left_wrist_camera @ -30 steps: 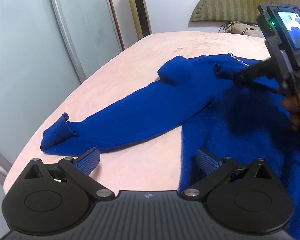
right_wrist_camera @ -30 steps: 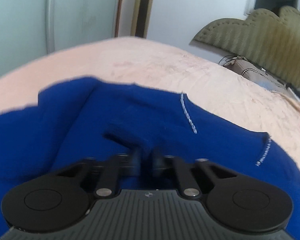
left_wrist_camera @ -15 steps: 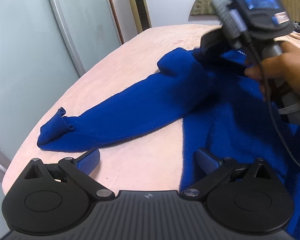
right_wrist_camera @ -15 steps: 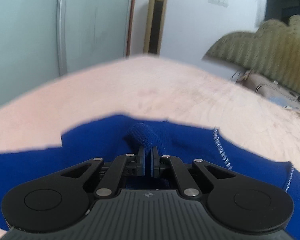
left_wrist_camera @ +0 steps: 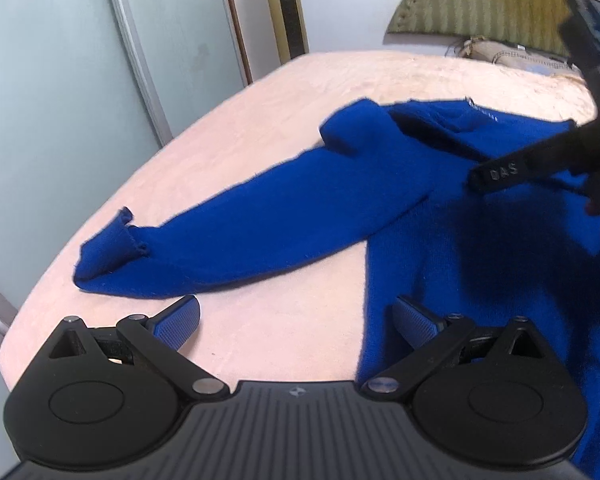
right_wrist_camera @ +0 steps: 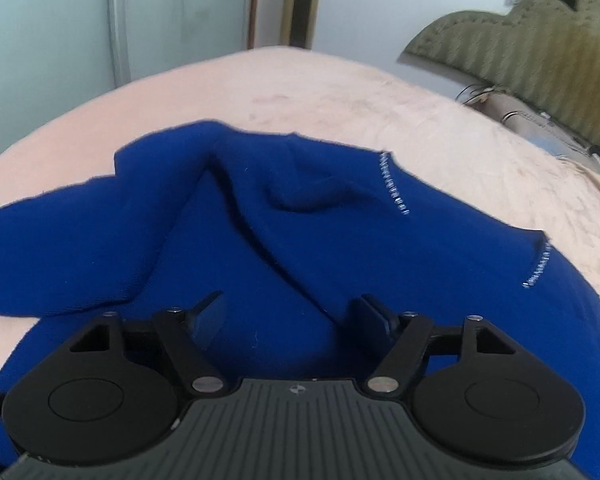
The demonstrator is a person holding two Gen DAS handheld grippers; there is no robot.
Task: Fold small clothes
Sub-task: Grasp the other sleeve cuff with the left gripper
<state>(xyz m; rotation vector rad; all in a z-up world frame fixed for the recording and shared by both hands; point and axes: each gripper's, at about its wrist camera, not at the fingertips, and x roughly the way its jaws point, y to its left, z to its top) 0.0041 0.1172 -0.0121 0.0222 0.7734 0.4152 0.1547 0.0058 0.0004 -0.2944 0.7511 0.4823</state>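
- Right claw [right_wrist_camera: 292, 316], jaws just sprung apart and gripping nothing, hovers over the blue sweater [right_wrist_camera: 300, 248], apparently having dropped a pinched fold.
- Left claw [left_wrist_camera: 296, 320] waits released; the sleeve [left_wrist_camera: 240, 236] stretches ahead across the bed [left_wrist_camera: 260, 100], seemingly ready for folding.

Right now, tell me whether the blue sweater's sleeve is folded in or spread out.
Spread out: the sleeve lies stretched across the bed, away from the body.

sweater [left_wrist_camera: 440, 208] flat on bed [left_wrist_camera: 260, 92]; sleeve [left_wrist_camera: 240, 236] stretched left; headboard [left_wrist_camera: 500, 0] behind bed.
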